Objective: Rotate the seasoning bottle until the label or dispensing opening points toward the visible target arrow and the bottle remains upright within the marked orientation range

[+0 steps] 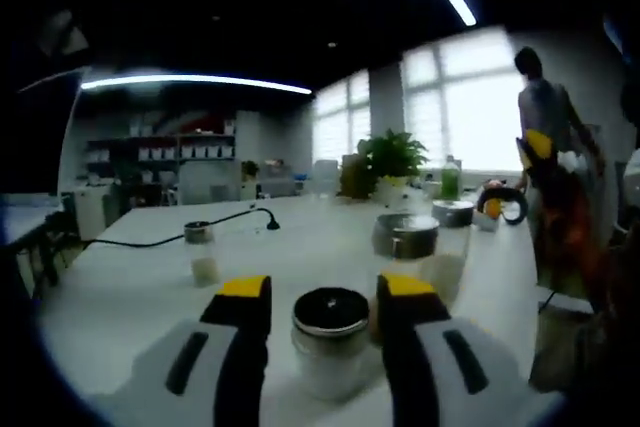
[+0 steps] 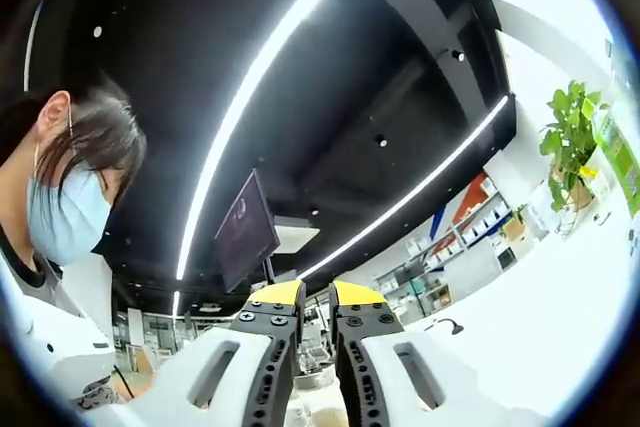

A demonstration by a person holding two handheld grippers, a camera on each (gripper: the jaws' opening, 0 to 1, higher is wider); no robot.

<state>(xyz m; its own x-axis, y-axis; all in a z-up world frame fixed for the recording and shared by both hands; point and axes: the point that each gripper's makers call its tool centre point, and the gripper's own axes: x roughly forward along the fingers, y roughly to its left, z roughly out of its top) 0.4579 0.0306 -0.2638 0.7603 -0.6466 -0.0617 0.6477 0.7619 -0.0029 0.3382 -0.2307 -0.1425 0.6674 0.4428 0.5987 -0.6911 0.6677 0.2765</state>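
We see the left gripper (image 1: pixel 325 297) with its jaws spread wide on either side of the seasoning bottle (image 1: pixel 330 339) standing upright on the white table (image 1: pixel 130 287), apparently without touching it, while the right gripper (image 2: pixel 316 299), tilted toward the ceiling, has its jaws narrowed on nothing.

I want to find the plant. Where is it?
In the left gripper view, the plant stands at the table's far end, before the window, beyond the jars.

Big open office vibe: dark ceiling (image 2: pixel 330 67) with long light strips (image 2: pixel 250 97), bright windows (image 1: pixel 470 107) at 2 o'clock, shelving (image 1: pixel 180 152) at 10 o'clock, a potted plant (image 1: pixel 392 159) on the long white table (image 1: pixel 120 297).
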